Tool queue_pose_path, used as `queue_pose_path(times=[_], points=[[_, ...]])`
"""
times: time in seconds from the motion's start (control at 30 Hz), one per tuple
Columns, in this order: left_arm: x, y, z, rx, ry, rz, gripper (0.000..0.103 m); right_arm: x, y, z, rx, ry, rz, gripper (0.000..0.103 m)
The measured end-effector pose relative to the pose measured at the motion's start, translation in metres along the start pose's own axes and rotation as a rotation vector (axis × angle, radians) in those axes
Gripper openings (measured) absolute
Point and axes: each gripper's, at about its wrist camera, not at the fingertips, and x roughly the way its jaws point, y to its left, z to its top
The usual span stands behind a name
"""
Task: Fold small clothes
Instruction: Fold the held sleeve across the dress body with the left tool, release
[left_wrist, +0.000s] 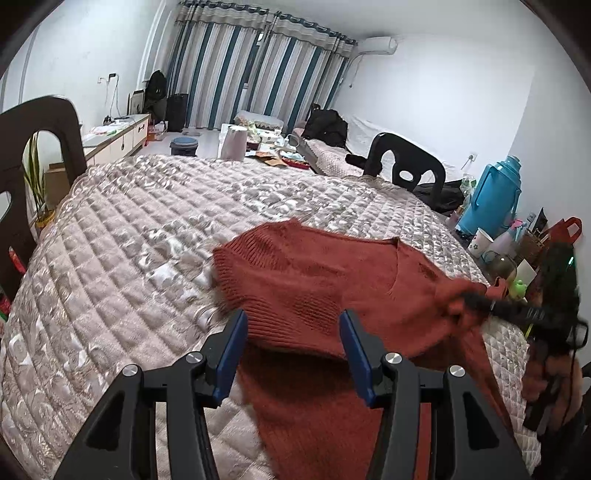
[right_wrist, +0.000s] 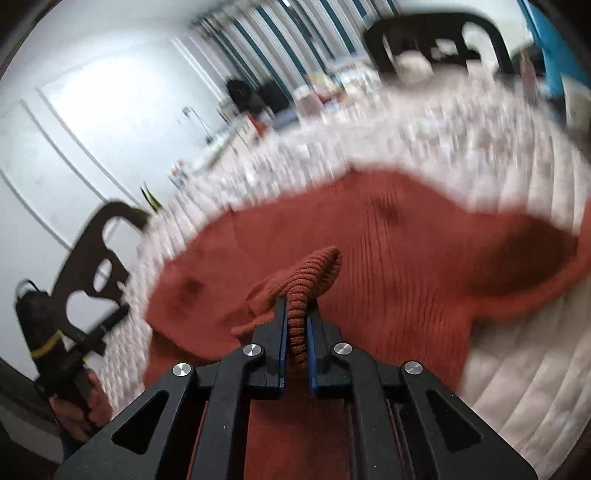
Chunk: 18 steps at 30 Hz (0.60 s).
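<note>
Right gripper (right_wrist: 297, 314) pinches the rust knit sweater's (left_wrist: 314, 280) ribbed edge, left gripper (left_wrist: 293, 332) wide open just above the body on the quilt (left_wrist: 129, 229); soft, stretchy, droopy, so better gripped at ribbed hems.

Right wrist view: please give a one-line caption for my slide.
Right gripper shut on a ribbed fold of the rust-red knit sweater over the quilted bed cover.

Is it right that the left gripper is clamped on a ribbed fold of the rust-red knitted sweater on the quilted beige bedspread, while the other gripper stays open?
Not quite: the sides are swapped. The right wrist view shows the right gripper shut on a ribbed fold of the rust-red knitted sweater. The left wrist view shows the left gripper open, holding nothing, above the sweater on the quilted beige bedspread.
</note>
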Motion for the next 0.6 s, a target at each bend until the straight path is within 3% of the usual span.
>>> queue_pose_path(times=[0.1,0.17,0.23,0.3,0.33,0.4,0.5,0.6], points=[[0.005,-0.008,0.004,0.015,-0.004,-0.007,0.055,-0.014,0.0,0.019,-0.047,-0.097,0.023,0.008],[0.011,-0.014,0.005,0.029,0.002,-0.012,0.055,-0.012,-0.009,0.024,-0.053,-0.107,0.022,0.008],[0.021,-0.018,0.004,0.045,0.027,-0.013,0.055,0.009,-0.027,0.019,-0.031,-0.024,-0.01,0.008],[0.034,-0.021,0.002,0.056,0.062,0.001,0.054,0.032,-0.05,0.009,0.011,0.086,-0.101,0.011],[0.037,-0.022,0.0,0.06,0.074,0.005,0.054,0.035,-0.061,0.004,0.037,0.1,-0.098,0.011],[0.04,-0.023,-0.003,0.071,0.084,0.004,0.054,0.022,-0.07,0.002,0.086,0.062,-0.064,0.014],[0.04,-0.026,-0.002,0.082,0.073,0.011,0.054,-0.002,-0.06,0.002,0.026,-0.004,-0.116,0.015],[0.042,-0.027,-0.002,0.095,0.058,0.037,0.054,-0.015,-0.05,0.003,-0.022,-0.045,-0.089,0.015]])
